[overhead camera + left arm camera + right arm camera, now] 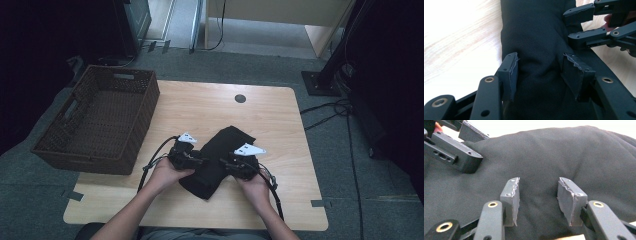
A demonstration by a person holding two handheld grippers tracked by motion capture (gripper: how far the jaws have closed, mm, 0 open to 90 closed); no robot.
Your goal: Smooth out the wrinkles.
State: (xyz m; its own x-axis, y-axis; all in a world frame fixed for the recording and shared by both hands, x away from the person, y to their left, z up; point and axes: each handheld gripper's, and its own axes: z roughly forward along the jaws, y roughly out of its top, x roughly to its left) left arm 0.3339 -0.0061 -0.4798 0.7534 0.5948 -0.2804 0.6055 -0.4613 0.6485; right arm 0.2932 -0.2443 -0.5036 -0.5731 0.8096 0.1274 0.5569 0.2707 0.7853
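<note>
In the high view, a folded black cloth bundle point(219, 160) is seen lying on the pale wooden tabletop point(270, 120), towards its near edge, between the two hands. The left hand-held gripper point(201, 161) is brought against the bundle's left side and the right hand-held gripper point(226, 163) against its right side. A dark brown woven wicker basket point(95, 120) stands at the tabletop's left edge, well apart from the cloth.

In the left gripper view, the black cloth point(536, 45) is shown bulging up between the two padded jaws of the left hand-held gripper point(539, 72). The jaws stand parted, the fabric lying in the gap; whether the pads press on it cannot be told. The right hand-held gripper point(579, 23) is seen farther off at the opposite edge of the cloth.

In the right gripper view, the cloth point(564, 155) is seen as a soft, rounded mound with shallow wrinkles. The jaws of the right hand-held gripper point(537, 200) are parted above it, nothing visibly pinched.

The bundle is judged to be light, limp and thick: it should sag and unfold if lifted by one layer alone. Slipping is not much to be feared on such matte fabric, nor breakage. It would best be taken at both side edges, all the folded layers being gathered deep between the pads, so that the fold is kept.
</note>
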